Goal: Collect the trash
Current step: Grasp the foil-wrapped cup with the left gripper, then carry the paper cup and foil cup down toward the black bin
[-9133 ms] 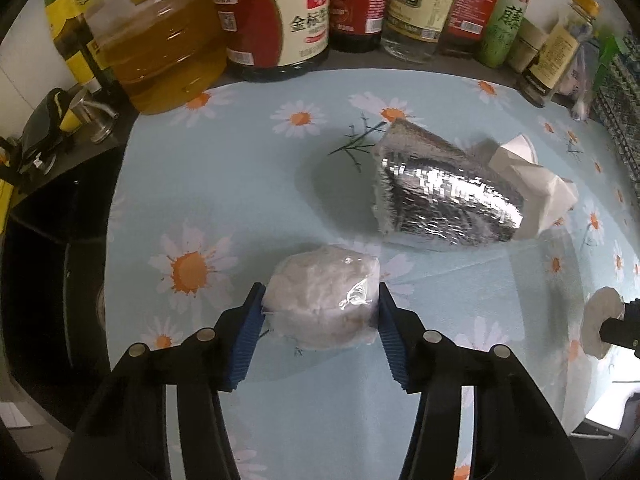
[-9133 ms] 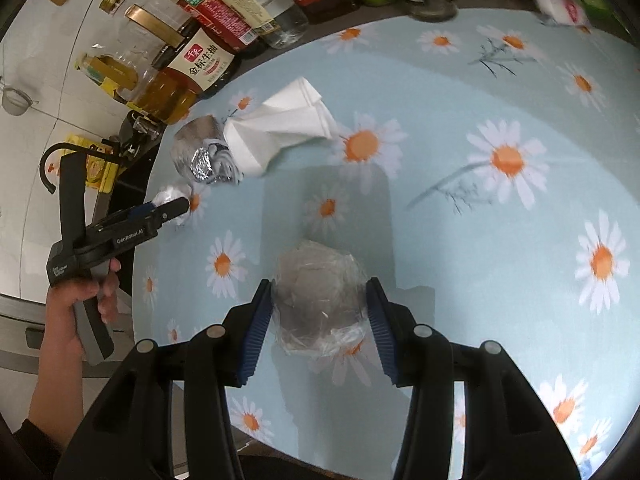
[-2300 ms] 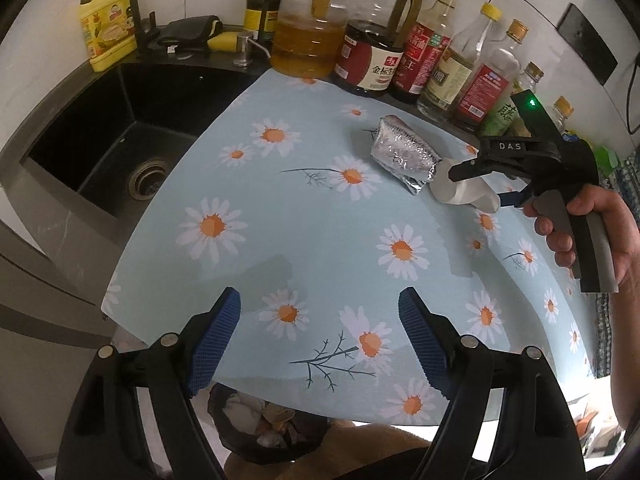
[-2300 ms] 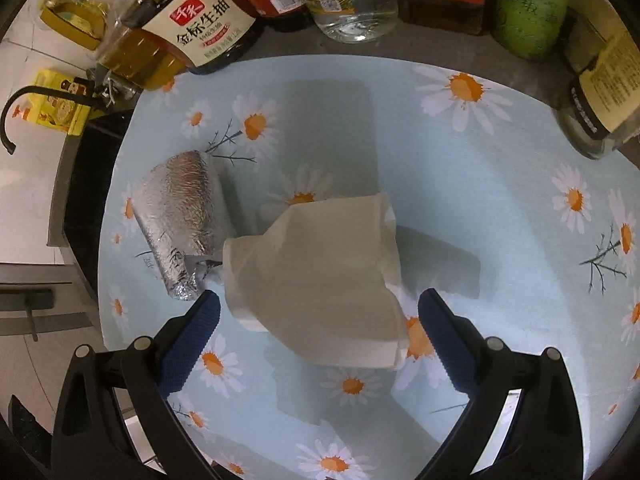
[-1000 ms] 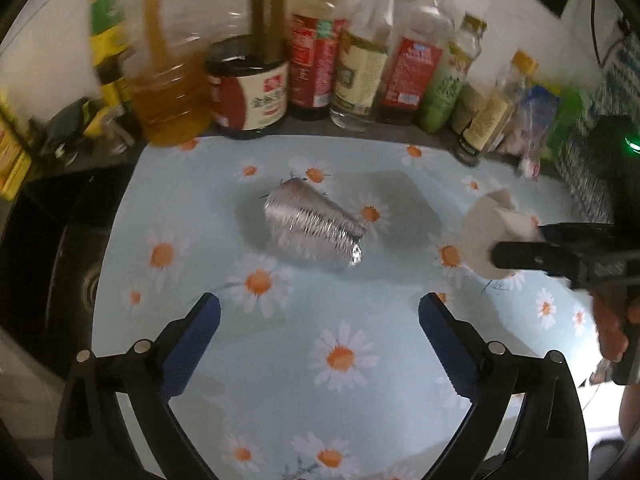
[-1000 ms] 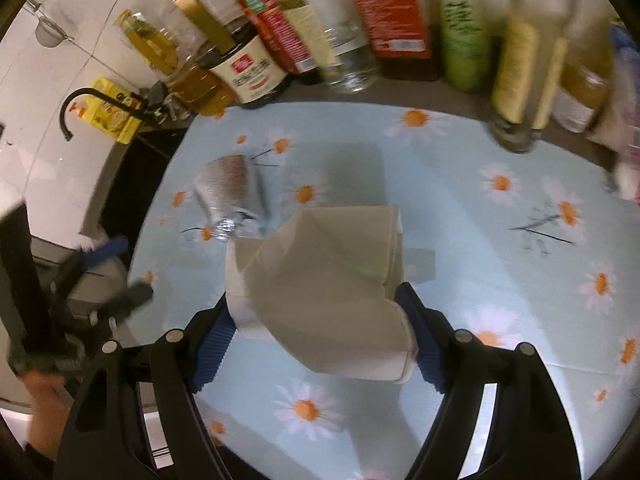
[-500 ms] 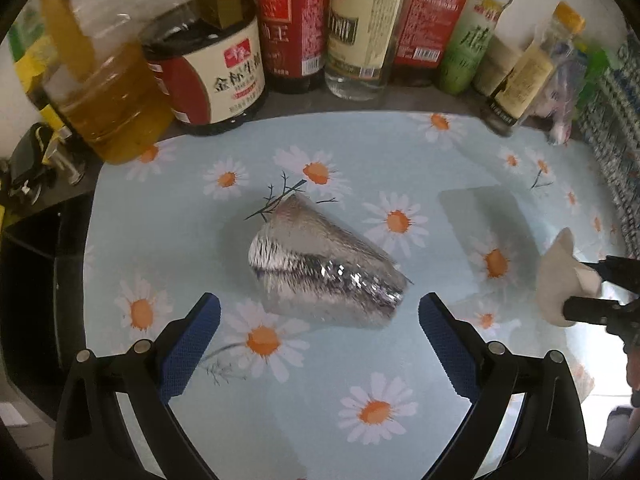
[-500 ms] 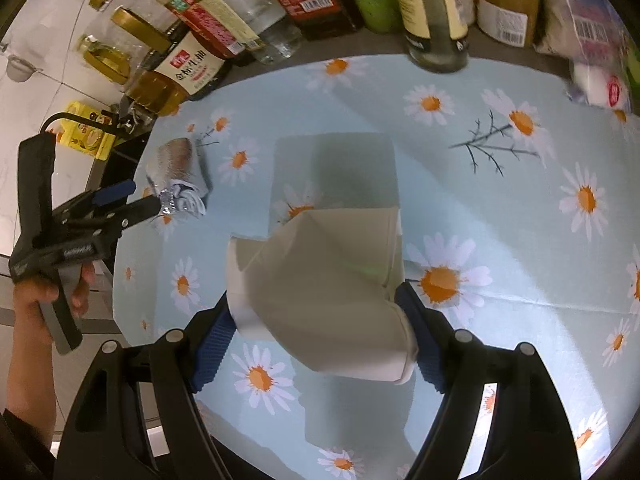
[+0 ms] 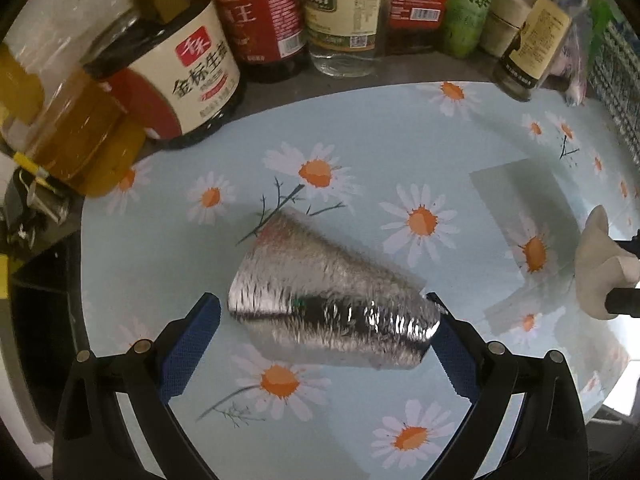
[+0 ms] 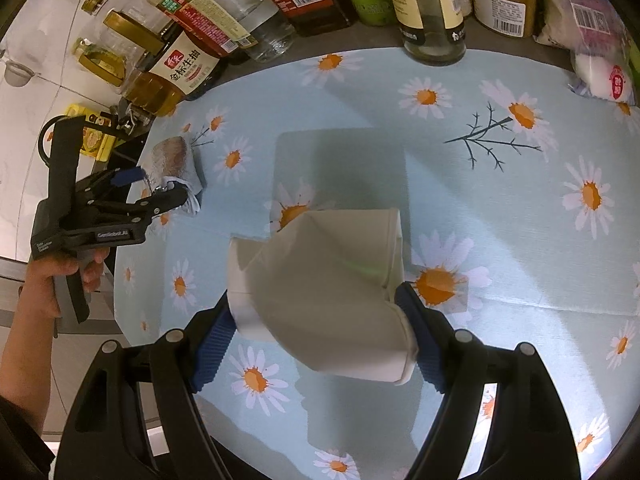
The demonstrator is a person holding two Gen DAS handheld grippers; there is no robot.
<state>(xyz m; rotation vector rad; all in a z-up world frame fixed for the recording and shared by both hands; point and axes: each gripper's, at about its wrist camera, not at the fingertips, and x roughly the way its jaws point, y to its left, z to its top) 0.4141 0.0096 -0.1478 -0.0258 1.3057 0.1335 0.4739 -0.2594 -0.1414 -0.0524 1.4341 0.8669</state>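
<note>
My left gripper (image 9: 320, 344) is spread wide around the foil wrap (image 9: 332, 300), which lies on the daisy-print cloth (image 9: 400, 152) near its left edge. The right pad (image 9: 452, 352) meets the crumpled wide end of the foil; the left pad (image 9: 188, 352) sits just beside the narrower end, and I cannot tell whether it touches. So the jaws are apart, framing the foil, not clamped on it. In the right view the same gripper (image 10: 156, 188) shows from the side, with the foil (image 10: 172, 160) between its tips and a hand (image 10: 56, 276) on its handle.

My right gripper (image 10: 316, 340) is clamped on the napkin (image 10: 320, 292), a cream, folded and creased sheet bulging up between the blue pads, both of which press into its sides. It hangs above the middle of the cloth (image 10: 500, 208), its shadow falling on the print below. From the left view the napkin (image 9: 600, 268) appears at the cloth's right edge, pinched by black fingertips.

Along the far edge of the cloth stands a row of bottles: a soy sauce jug (image 9: 180, 76) and an oil jug (image 9: 68, 128) toward the far left corner, a green bottle (image 9: 468, 8) farther right. A small white packet (image 10: 604, 76) lies at the far right corner.
</note>
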